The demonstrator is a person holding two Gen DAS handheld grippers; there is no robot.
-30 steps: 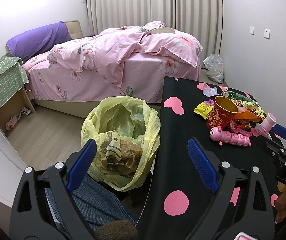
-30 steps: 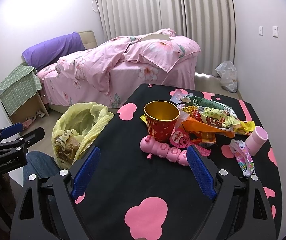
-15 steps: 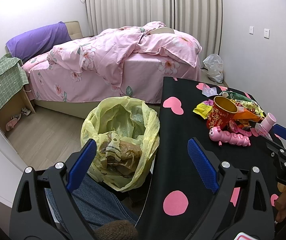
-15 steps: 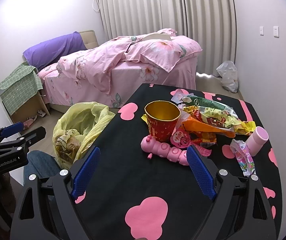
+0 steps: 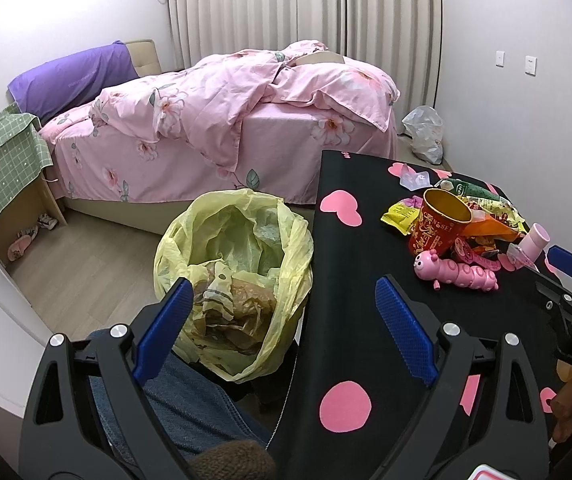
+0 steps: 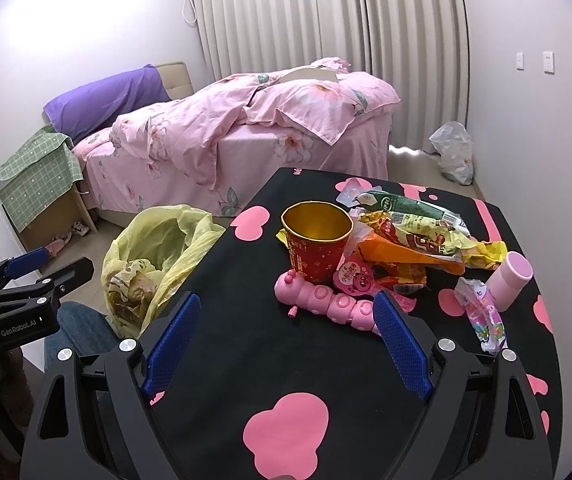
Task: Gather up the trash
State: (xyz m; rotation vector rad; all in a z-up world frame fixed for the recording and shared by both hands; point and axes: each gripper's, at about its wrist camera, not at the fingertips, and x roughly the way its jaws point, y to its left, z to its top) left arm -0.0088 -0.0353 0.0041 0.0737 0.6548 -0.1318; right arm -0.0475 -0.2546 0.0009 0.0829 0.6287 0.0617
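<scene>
Snack wrappers (image 6: 418,236) lie heaped on the black table (image 6: 245,344) behind a red paper cup (image 6: 316,246) and a pink caterpillar toy (image 6: 326,300) — a yellow trash bag (image 5: 237,280) gapes just beside the table's left edge. The right gripper (image 6: 286,344) hovers over the table, fingers wide apart and empty; the left gripper (image 5: 286,332) hangs above the bag — likewise spread.

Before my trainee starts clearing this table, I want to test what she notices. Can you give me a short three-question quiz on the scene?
1. True or false: the right gripper is shut on a wrapper.
2. Which stands upright beside the pink caterpillar toy? A) red paper cup B) glass bottle C) blue mug
3. Fill in: the yellow trash bag sits off the table's ____ edge, seen from the grippers.

Key: 1. False; both it and the left gripper are open and empty. 2. A. 3. Left; the black heart-print table lies to its right.
</scene>
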